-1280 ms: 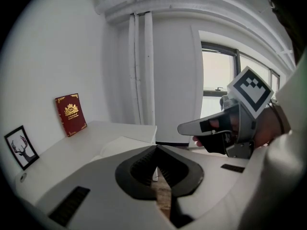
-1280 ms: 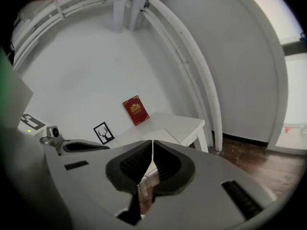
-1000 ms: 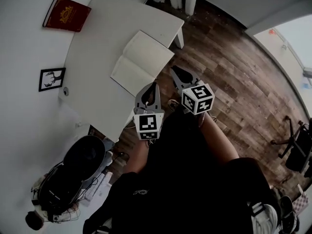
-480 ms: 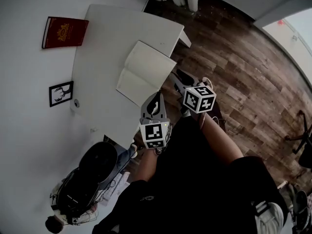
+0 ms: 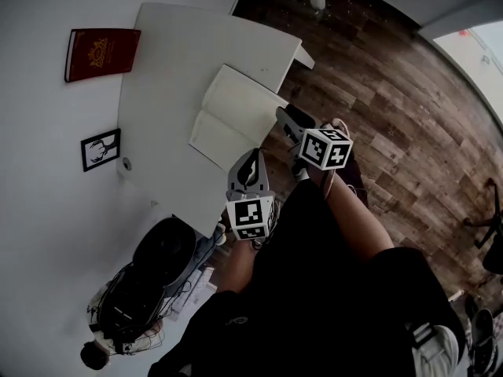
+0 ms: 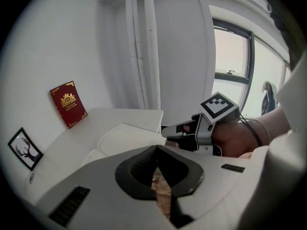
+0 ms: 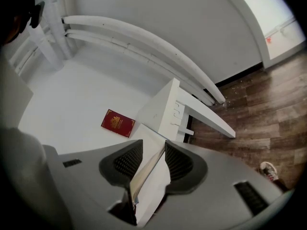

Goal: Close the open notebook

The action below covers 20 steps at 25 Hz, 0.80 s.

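Note:
The open notebook [image 5: 236, 116] lies flat on the white table [image 5: 165, 77], its blank pages up. My right gripper [image 5: 284, 118] is at its right-hand edge. In the right gripper view the jaws of that gripper [image 7: 152, 147] have just been opening and stand open, with the notebook's edge [image 7: 151, 181] between the pads and a gap on both sides. My left gripper [image 5: 250, 157] hovers just off the table's near edge, short of the notebook [image 6: 124, 138]. The tips of my left gripper [image 6: 156, 150] meet, with nothing in them. From there the right gripper [image 6: 168, 131] shows to the right.
A red book [image 5: 102, 52] leans against the wall behind the table, also in both gripper views [image 6: 68, 103] [image 7: 118, 123]. A framed deer picture [image 5: 102, 149] stands by the table's left edge. A black chair [image 5: 157, 254] sits at the lower left. White pipes [image 7: 144, 47] run along the wall.
The right gripper has rolled and sunk a little at the notebook's right edge. The left gripper has dropped slightly. The notebook has stayed flat.

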Tool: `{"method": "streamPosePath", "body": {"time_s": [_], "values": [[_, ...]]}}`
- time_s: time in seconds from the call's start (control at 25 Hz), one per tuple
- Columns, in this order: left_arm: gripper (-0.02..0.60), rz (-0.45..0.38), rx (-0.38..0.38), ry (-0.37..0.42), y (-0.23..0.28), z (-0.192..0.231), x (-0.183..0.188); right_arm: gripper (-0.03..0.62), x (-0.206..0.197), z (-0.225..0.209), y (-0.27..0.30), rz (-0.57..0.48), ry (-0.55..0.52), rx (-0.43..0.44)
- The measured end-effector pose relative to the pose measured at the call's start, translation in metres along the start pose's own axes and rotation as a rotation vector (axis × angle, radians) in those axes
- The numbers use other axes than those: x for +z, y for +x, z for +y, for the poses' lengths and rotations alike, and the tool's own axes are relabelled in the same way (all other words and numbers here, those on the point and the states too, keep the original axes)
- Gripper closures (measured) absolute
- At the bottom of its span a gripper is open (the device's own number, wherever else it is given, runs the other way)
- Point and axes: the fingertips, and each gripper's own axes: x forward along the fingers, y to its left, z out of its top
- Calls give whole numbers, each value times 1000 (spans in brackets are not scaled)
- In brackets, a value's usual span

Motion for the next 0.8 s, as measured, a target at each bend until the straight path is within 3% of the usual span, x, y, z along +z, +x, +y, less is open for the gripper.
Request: {"method": "streamPosePath", "body": {"time_s": [0.48, 0.8], "values": [[578, 7, 46, -53, -6, 6, -7, 451, -7, -14, 3, 29, 60, -31], [578, 10, 69, -69, -11, 2, -9, 451, -9, -16, 9, 32, 109, 15]]}}
